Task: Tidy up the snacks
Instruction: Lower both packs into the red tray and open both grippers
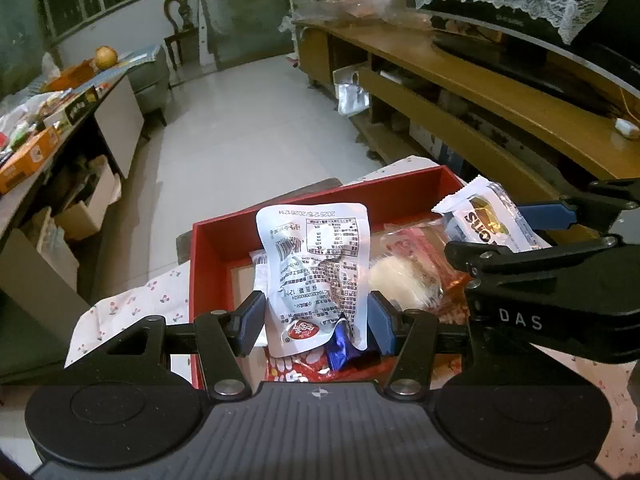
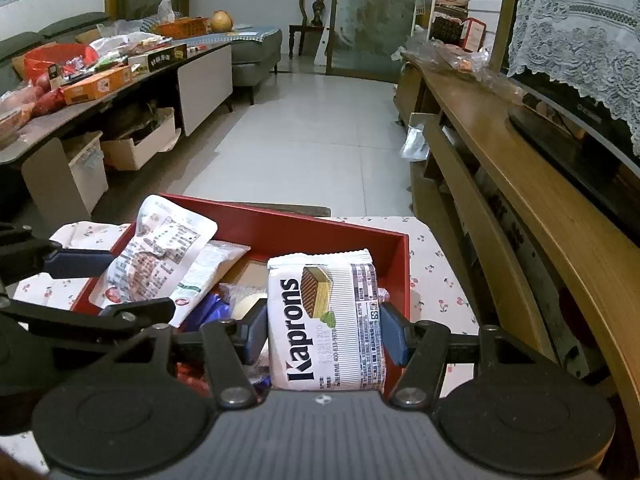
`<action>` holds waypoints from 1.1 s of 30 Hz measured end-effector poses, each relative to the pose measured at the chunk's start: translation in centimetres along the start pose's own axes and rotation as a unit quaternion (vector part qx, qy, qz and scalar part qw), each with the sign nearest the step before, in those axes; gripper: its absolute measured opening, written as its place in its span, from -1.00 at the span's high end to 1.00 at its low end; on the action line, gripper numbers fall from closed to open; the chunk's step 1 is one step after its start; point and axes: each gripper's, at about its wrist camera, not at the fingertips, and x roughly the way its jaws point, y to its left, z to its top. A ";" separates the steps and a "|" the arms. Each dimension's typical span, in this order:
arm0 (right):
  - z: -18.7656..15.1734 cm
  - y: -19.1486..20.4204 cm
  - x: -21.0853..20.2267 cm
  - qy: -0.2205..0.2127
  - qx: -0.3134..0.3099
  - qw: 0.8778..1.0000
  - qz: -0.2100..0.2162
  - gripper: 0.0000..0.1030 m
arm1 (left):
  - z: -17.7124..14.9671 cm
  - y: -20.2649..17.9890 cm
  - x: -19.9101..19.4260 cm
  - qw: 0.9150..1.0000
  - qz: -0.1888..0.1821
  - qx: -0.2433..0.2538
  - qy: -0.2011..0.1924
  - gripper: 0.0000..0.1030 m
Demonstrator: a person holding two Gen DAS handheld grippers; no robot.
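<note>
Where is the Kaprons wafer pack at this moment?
The Kaprons wafer pack is clamped in the right gripper above the right end of the red box, to the right of the white pouch held by the left gripper.

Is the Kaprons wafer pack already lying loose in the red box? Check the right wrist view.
No: the Kaprons wafer pack is gripped between the right gripper fingers, held above the red box.

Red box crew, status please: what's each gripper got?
Left gripper shut on white pouch. Right gripper shut on Kaprons pack. Both over red box, already piled with snacks.
</note>
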 end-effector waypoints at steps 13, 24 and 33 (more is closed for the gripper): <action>0.8 0.4 3.9 0.016 -0.016 1.000 -0.012 -0.15 | 0.5 0.4 3.3 1.000 0.019 -0.010 0.017 -0.20; 1.0 0.7 6.3 0.030 -0.021 0.999 -0.013 -0.15 | 0.4 0.8 5.4 0.999 0.027 -0.020 0.031 -0.21; 0.8 0.7 6.7 0.041 -0.023 0.999 -0.012 -0.17 | 0.2 0.8 5.9 0.998 0.032 -0.018 0.043 -0.33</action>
